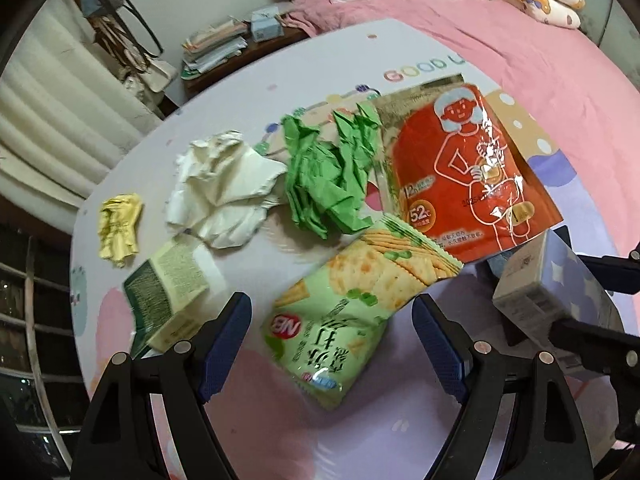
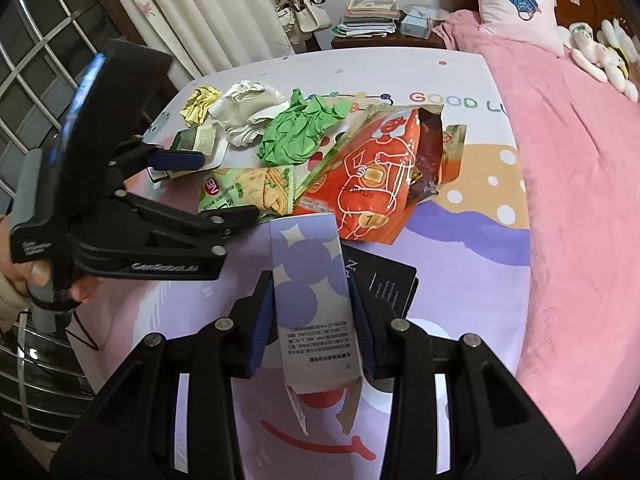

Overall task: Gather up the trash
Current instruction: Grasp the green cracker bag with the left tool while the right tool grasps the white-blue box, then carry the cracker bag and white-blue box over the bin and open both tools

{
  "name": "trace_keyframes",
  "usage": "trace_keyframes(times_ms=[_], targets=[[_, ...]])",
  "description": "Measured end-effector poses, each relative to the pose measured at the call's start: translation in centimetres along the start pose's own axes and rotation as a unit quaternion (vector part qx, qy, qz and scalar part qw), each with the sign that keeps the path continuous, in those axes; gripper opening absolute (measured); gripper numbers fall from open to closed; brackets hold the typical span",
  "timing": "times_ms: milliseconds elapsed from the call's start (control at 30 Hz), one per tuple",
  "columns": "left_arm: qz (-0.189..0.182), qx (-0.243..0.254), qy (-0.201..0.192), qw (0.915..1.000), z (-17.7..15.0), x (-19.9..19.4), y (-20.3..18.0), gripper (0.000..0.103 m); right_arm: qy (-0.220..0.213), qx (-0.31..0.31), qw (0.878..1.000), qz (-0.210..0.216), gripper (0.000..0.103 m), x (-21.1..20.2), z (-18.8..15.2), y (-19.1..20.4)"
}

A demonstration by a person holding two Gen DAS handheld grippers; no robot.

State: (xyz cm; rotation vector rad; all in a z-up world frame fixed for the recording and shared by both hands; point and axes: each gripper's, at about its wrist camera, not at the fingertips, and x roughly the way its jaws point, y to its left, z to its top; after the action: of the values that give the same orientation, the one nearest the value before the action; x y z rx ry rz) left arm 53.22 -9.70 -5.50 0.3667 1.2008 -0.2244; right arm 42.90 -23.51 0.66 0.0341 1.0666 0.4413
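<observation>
One carton lifted, most trash still on the desk [image 1: 304, 48].
We had the right hand-held gripper [image 2: 310, 328] clamped on the lilac carton [image 2: 308, 280]; our left hand-held gripper [image 1: 332, 340] gaped above the cracker wrapper [image 1: 344, 300]. Crumpled papers [image 1: 328, 172], red pouch [image 1: 472, 160] remained. No bin showed.

We are counting three crumpled papers, one yellow [image 1: 119, 229], one white [image 1: 224, 192], one green [image 1: 332, 176], two snack bags, one green [image 1: 352, 312], one orange [image 1: 472, 168], three small boxes, one green [image 1: 168, 296], one lilac [image 2: 310, 292], one dark [image 2: 394, 286].
</observation>
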Motion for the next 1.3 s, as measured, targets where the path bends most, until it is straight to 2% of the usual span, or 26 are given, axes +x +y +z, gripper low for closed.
trace_keyframes(times_ms=[133,233,300,333,400,433,467,700,933,1133,1300], targets=[[-0.034,-0.004,0.03,0.999,0.3,1.8,-0.1,0.065,0.003,0.009,1.0,0.003,0.034,0.2,-0.3,-0.2],[-0.048,-0.017,0.031,0.9982,0.5,2.3,0.2,0.063,0.004,0.012,1.0,0.004,0.034,0.3,-0.6,-0.2],[-0.064,-0.028,0.03,0.9971,0.5,2.4,0.5,0.05,0.003,0.012,1.0,0.004,0.034,0.3,-0.6,-0.1],[-0.072,-0.033,0.03,0.9964,0.5,2.4,0.6,0.041,0.002,0.013,1.0,0.004,0.034,0.3,-0.7,-0.1],[-0.072,-0.041,0.025,0.9962,0.4,2.1,0.8,0.036,0.001,0.016,1.0,0.003,0.034,0.1,-0.9,0.0],[-0.074,-0.042,0.022,0.9961,0.2,1.9,1.0,0.025,0.001,0.017,1.0,0.002,0.034,0.1,-1.0,0.1],[-0.084,-0.045,0.022,0.9952,0.1,1.7,1.0,0.01,0.0,0.018,1.0,0.002,0.034,0.0,-1.1,0.2],[-0.095,-0.061,0.017,0.9935,-2.3,0.0,0.8,0.008,-0.008,0.024,1.0,-0.004,0.034,-0.8,-1.8,1.4],[-0.108,-0.089,-0.006,0.9902,-7.2,-5.0,1.4,0.007,-0.02,0.021,1.0,-0.007,0.034,-2.7,-3.3,5.0],[-0.115,-0.1,-0.032,0.9879,-13.4,-10.4,1.9,0.007,-0.034,0.029,0.999,-0.019,0.034,-5.0,-6.3,9.5],[-0.121,-0.094,-0.05,0.9869,-20.8,-14.9,2.8,0.007,-0.044,0.043,0.998,-0.024,0.034,-7.0,-10.0,14.1]])
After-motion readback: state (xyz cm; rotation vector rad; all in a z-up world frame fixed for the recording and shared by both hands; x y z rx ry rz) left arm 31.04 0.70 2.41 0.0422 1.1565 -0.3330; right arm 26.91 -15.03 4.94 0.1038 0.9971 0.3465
